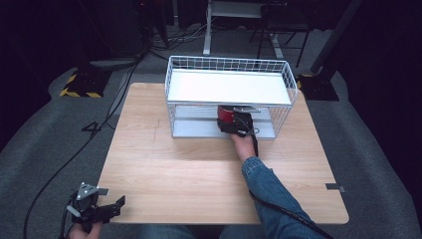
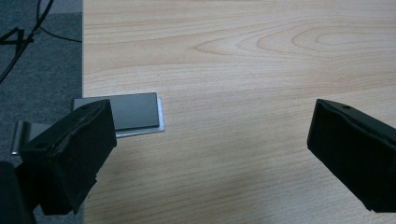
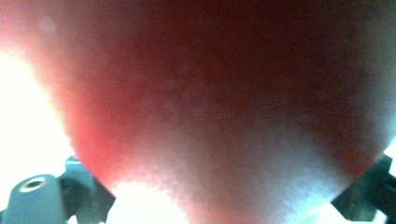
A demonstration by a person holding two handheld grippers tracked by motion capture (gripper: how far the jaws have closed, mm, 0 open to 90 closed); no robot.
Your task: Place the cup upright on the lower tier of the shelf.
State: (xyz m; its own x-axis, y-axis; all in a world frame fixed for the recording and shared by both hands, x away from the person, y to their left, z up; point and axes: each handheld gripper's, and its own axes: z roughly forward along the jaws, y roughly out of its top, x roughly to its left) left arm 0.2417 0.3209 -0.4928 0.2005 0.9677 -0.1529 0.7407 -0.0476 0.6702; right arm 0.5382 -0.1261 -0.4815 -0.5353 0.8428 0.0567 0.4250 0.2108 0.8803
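A red object (image 1: 225, 114) sits in the lower level of a white wire rack (image 1: 287, 79) at the back of the wooden table (image 1: 189, 169). My right gripper (image 1: 231, 121) reaches into that level from the front and is shut on the red object. In the right gripper view the red object (image 3: 219, 102) is blurred and very close, with a dark jaw tip at each bottom corner. My left gripper (image 1: 117, 204) hovers at the table's near left corner. Its jaws (image 2: 210, 140) stand wide open over bare wood with nothing between them.
The rack's upper level is a white board (image 1: 229, 85) with a wire rim. A small grey plate (image 2: 135, 111) lies at the table's left edge, and another (image 1: 334, 187) at the right edge. Cables and stand feet cross the grey floor (image 1: 59, 139) around the table.
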